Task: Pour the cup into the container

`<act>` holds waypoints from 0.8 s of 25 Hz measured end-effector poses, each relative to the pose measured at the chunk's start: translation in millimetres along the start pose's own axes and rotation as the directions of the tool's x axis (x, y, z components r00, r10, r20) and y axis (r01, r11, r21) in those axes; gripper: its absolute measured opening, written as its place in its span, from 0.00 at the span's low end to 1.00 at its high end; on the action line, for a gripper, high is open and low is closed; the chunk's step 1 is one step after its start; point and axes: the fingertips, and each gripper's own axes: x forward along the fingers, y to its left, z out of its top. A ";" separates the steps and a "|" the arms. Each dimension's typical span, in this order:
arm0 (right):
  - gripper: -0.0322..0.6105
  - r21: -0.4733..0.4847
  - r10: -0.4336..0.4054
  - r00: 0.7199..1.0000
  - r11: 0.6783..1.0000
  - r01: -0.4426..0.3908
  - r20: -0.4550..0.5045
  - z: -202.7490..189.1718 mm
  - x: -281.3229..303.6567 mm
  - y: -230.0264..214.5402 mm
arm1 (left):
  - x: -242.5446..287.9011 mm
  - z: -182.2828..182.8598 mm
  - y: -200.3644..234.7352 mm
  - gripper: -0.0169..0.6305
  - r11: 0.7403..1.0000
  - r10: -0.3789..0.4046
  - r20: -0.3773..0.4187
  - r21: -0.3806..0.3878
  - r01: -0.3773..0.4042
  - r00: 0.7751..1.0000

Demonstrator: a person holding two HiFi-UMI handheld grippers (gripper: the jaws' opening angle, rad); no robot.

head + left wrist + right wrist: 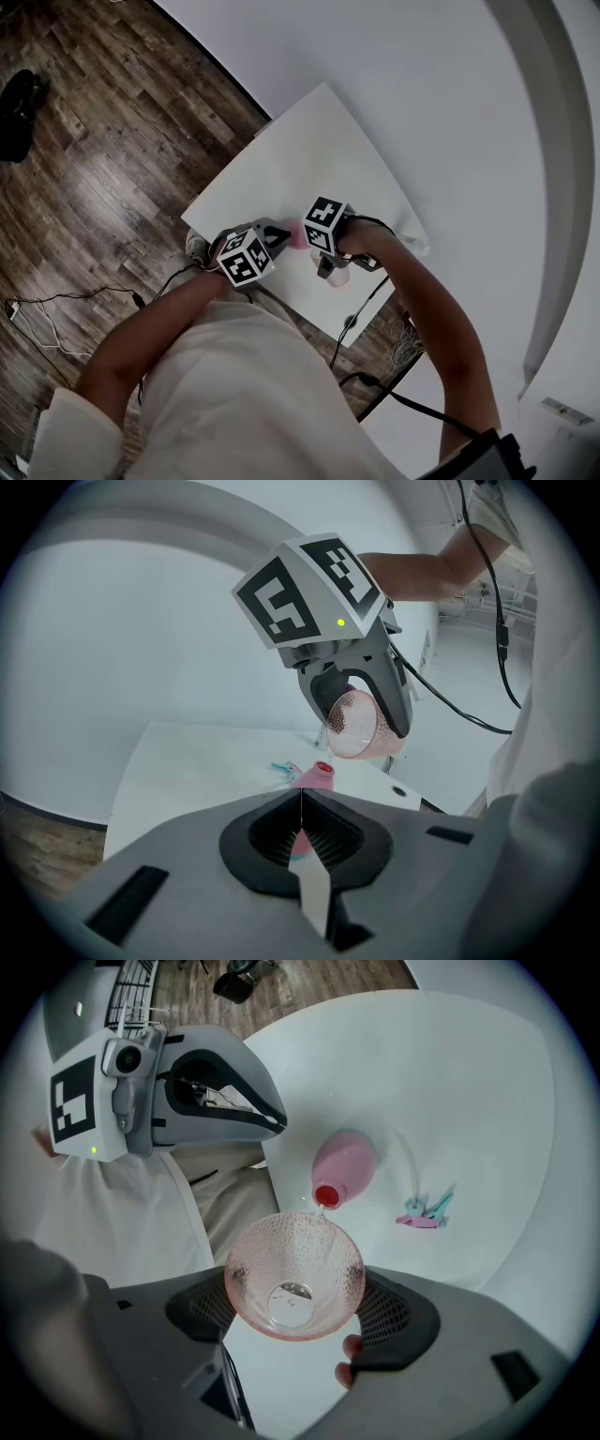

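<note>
In the head view the left gripper [279, 232] and right gripper [328, 265] meet over the table [281, 150]; the left gripper view shows its jaws closed, empty, near the container [319, 777]; the right gripper view shows the tilted cup [281, 1251] clamped, whose wide rim may spill past the narrow mouth [326, 1195].

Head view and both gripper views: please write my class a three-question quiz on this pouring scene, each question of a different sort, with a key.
1. True or false: the left tool has its jaws wide open.
2. What does the right tool hold? A) a see-through pink cup, tipped forward; B) a spoon; C) nothing.
3. Short answer: what lies on the white table beside the pink bottle?

Key
1. False: its jaws are closed together.
2. A.
3. Small coloured clips.
</note>
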 end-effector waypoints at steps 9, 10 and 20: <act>0.64 -0.016 -0.003 1.000 1.000 0.003 -0.012 3.3 -3.5 0.2 | 1.4 0.0 -1.2 0.04 1.000 -0.001 -0.002 0.000 0.001 1.000; 0.64 -0.019 -0.005 1.000 1.000 0.004 -0.014 3.8 -3.9 0.6 | 1.4 0.0 -1.2 0.04 1.000 -0.001 -0.003 0.001 0.001 1.000; 0.64 -0.026 -0.008 0.999 1.000 0.007 -0.050 3.0 -3.0 -1.3 | 0.9 0.3 0.4 0.04 1.000 0.001 -0.005 0.003 -0.001 1.000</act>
